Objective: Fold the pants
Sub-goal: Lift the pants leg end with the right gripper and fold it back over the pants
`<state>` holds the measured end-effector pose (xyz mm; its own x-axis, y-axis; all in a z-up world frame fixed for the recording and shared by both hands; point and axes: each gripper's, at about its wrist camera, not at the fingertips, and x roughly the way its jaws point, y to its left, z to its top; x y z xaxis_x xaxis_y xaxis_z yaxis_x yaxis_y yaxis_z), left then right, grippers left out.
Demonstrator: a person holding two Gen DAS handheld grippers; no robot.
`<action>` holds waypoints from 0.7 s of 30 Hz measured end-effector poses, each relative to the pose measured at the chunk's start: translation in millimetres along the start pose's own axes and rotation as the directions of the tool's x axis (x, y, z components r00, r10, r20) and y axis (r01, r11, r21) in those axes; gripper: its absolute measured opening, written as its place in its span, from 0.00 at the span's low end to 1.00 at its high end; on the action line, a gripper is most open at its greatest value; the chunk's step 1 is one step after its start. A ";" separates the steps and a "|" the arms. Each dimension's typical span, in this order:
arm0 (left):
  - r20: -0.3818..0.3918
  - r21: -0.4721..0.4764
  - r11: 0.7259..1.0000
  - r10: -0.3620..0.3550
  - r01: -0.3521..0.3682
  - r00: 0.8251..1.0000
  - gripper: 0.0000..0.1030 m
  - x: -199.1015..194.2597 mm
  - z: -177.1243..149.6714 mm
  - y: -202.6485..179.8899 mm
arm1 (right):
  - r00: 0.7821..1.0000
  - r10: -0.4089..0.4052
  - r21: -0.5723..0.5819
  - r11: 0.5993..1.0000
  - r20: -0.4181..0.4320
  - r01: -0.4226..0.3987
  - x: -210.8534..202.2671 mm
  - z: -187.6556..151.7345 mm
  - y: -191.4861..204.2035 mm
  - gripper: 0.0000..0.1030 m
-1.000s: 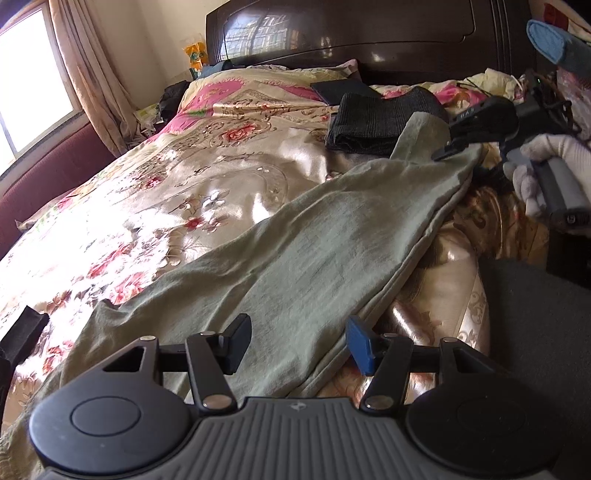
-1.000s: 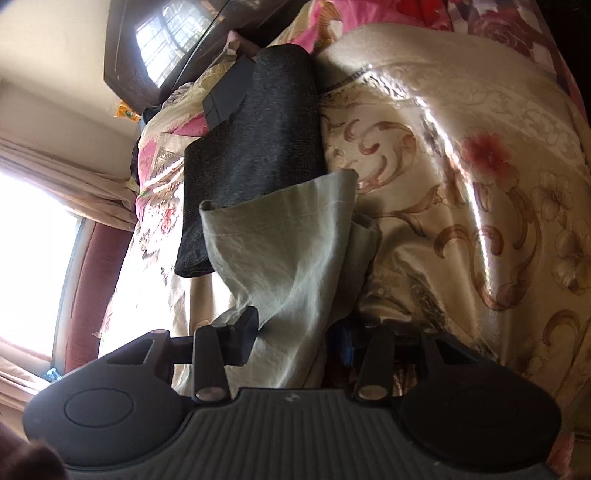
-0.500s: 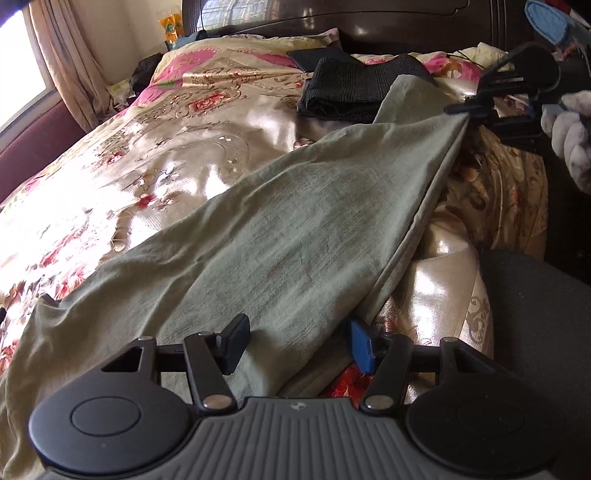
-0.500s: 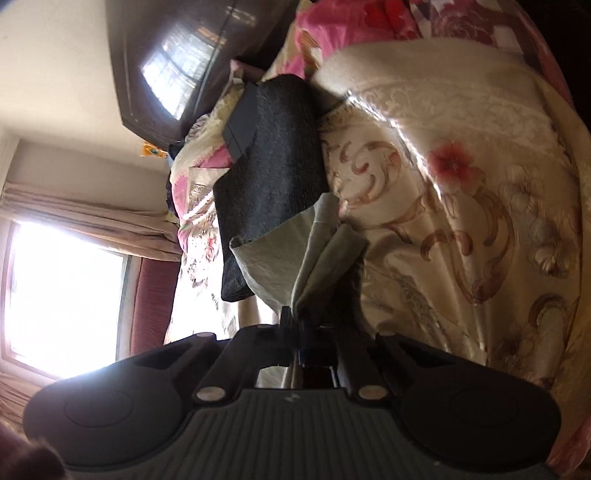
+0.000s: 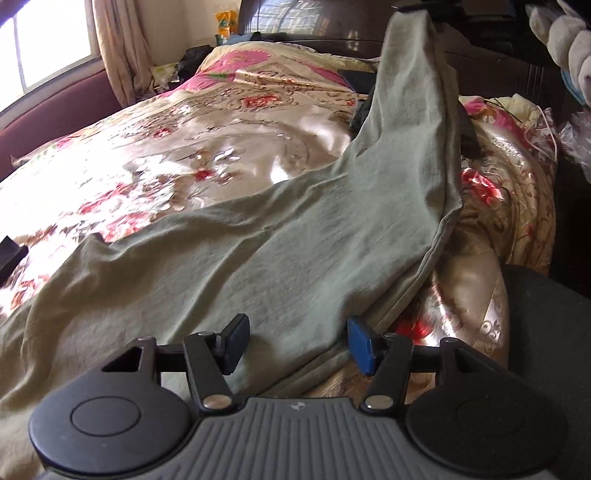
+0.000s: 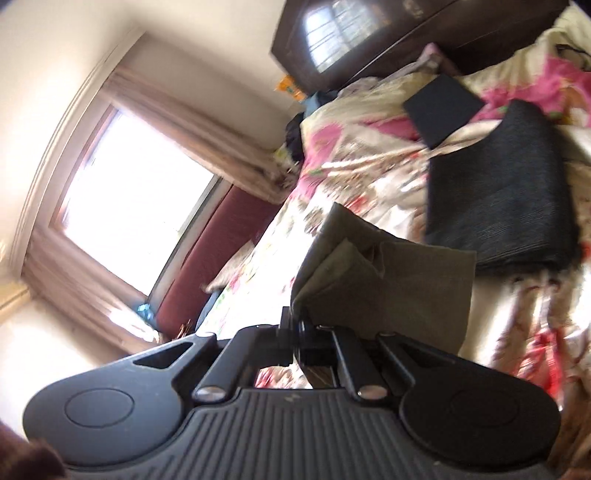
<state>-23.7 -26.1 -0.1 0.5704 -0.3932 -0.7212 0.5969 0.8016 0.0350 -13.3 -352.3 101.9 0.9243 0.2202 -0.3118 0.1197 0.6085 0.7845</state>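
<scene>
Grey-green pants lie stretched across a floral bedspread. In the left wrist view my left gripper hovers open over their near part, its pads apart with cloth under and between them but not pinched. One leg end rises steeply to the top of that view, where my right gripper holds it high. In the right wrist view my right gripper is shut on the pants, whose hem bunches just past the jaws above the bed.
A folded black garment and a flat dark rectangle lie near the pillows. A dark wooden headboard stands behind. A window with curtains is at the left. A gloved hand shows at the upper right.
My right gripper closed on the leg end and lifted it well above the bed, rolling as it rose. The left gripper shifted a little over the pants, still open.
</scene>
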 end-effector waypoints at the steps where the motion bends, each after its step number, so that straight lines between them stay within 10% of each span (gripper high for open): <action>1: 0.007 -0.018 1.000 0.001 -0.001 1.000 0.69 -5.0 -4.1 5.6 | 0.999 0.011 -0.040 0.999 -0.046 -0.013 14.2 -9.4 16.4 0.04; 5: 0.035 -0.085 0.995 0.062 -0.059 0.997 0.69 -23.4 -15.7 33.1 | 0.973 0.034 -0.187 0.979 -0.229 -0.078 79.0 -63.3 75.4 0.04; 11: 0.041 -0.242 0.959 0.160 -0.146 0.986 0.69 -50.1 -35.8 87.0 | 0.876 -0.011 -0.407 0.889 -0.482 -0.212 158.4 -169.3 147.7 0.04; 21: 0.070 -0.427 0.893 0.194 -0.147 0.978 0.69 -93.4 -78.1 129.1 | 0.800 -0.143 -0.785 0.352 -0.583 -0.510 167.0 -345.2 238.4 0.04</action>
<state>-44.0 149.3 17.8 0.7137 -0.2607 -0.6502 0.2084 0.9652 -0.1582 44.4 92.7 51.7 0.5107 0.5339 -0.6739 -0.7137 0.7003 0.0140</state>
